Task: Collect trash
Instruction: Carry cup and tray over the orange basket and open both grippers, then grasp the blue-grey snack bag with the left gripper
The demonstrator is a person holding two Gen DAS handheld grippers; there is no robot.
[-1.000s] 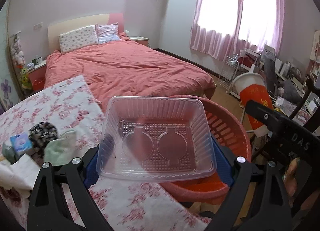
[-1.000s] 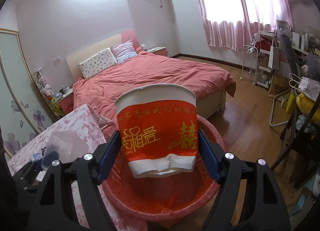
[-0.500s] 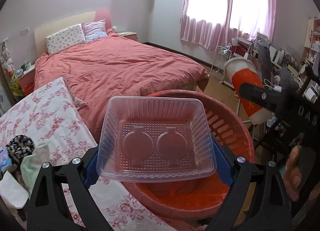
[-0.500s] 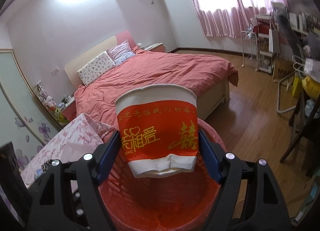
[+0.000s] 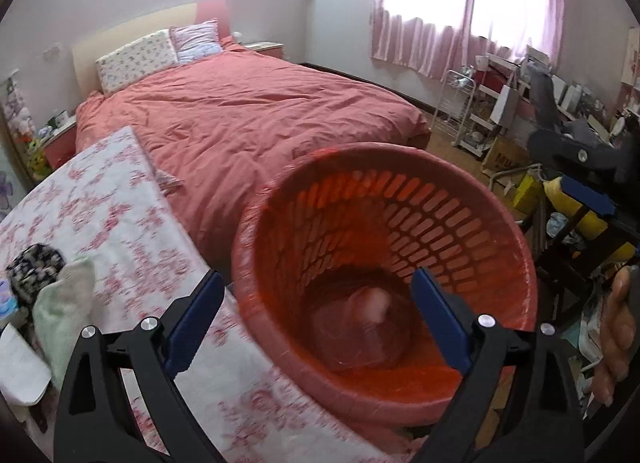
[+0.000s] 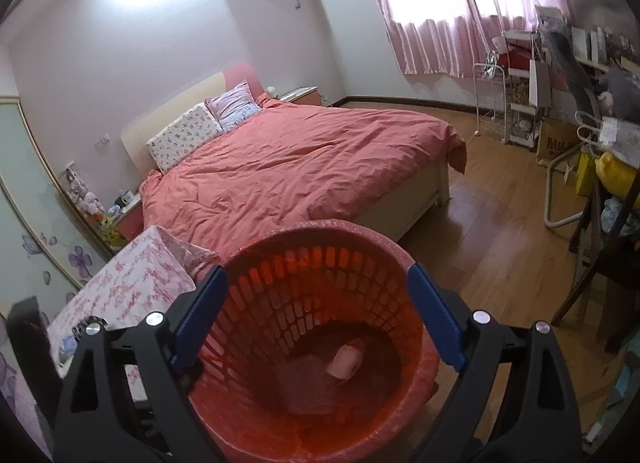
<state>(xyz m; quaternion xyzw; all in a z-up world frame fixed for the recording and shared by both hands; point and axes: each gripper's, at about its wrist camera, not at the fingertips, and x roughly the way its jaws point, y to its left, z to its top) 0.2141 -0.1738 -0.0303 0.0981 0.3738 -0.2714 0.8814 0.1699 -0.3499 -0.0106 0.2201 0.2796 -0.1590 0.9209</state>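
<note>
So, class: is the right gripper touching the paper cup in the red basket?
Apart. The right wrist view shows the right gripper, jaws opening and empty, above the paper cup down in the red basket.

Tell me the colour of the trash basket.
Red basket, best seen in the left wrist view.

The laundry-style basket is red plastic with slotted walls and a slightly glossy rim. Inside it lie a clear, thin plastic tray and a paper cup, both blurred. The left tongs and right tongs are matt black plastic with shiny metal screws and blue, matt pads. The bench wears a floral printed cloth. The bed has a creased, matt cloth cover. The floor is polished wood.
</note>
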